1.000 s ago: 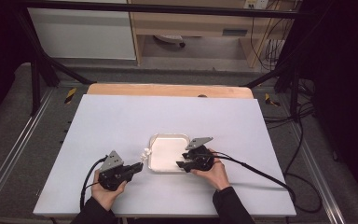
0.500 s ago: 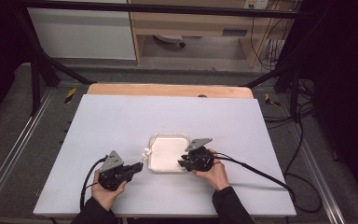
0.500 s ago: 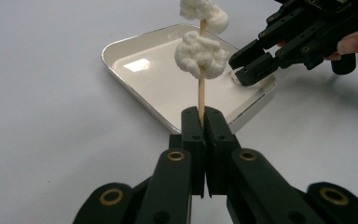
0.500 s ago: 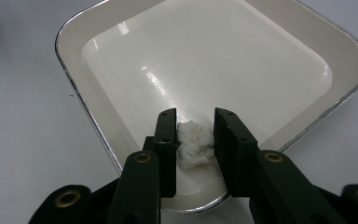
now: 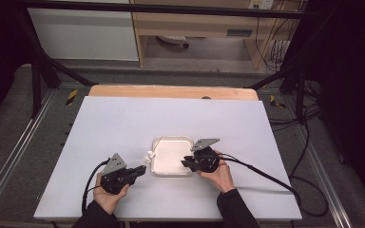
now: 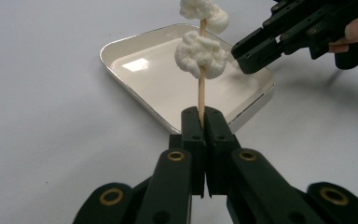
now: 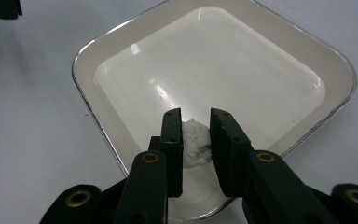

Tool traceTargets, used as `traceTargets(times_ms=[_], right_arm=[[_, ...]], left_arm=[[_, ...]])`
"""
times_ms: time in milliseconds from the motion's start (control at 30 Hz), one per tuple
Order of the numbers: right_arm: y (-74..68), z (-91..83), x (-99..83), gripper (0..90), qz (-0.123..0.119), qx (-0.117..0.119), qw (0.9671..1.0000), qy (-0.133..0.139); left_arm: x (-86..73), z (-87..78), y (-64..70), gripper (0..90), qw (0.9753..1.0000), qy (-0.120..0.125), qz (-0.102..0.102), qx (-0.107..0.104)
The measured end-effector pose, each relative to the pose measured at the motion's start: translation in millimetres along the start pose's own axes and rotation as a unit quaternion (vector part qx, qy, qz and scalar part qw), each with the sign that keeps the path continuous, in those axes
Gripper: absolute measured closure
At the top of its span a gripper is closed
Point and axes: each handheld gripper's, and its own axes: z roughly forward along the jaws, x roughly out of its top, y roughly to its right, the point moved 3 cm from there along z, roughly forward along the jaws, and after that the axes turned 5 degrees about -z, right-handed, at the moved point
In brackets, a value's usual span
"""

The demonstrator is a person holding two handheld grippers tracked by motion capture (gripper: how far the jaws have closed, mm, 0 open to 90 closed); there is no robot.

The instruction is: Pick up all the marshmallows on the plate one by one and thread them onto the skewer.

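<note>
White marshmallow (image 7: 195,142) sat clenched in the right gripper (image 7: 196,135) over the tray (image 7: 98,51); the left gripper (image 6: 204,122) clamped the skewer (image 6: 200,93). Next, probably, dropping it there.

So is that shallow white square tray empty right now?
Nearly. The shallow white square tray has only one white fluffy lump, between the right gripper's jaws. Two more sit on the wooden skewer, clamped by the left gripper.

Both hand-held grippers, the left gripper (image 5: 141,170) and the right gripper (image 5: 185,162), are matte black, each topped with a grey three-cornered plate. Brass-coloured pivot rings dot their linkages, with small dark screws in the blocky jaws. Black cables trail behind; the sleeves are dark.
</note>
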Motion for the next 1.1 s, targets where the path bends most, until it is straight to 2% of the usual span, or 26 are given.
traceTargets(times_ms=[533, 1100], right_arm=[[3.4, -31.6, 16.6, 76.2, 0.016, 0.006, 0.9987, 0.048], [6.0, -63.2, 36.0, 76.5, 0.037, 0.013, 0.9928, 0.113]], left_arm=[[0.2, -0.2, 0.7, 88.3, 1.0000, 0.001, 0.000, 0.000], [0.3, -0.3, 2.0, 88.3, 1.0000, 0.001, 0.004, -0.002]])
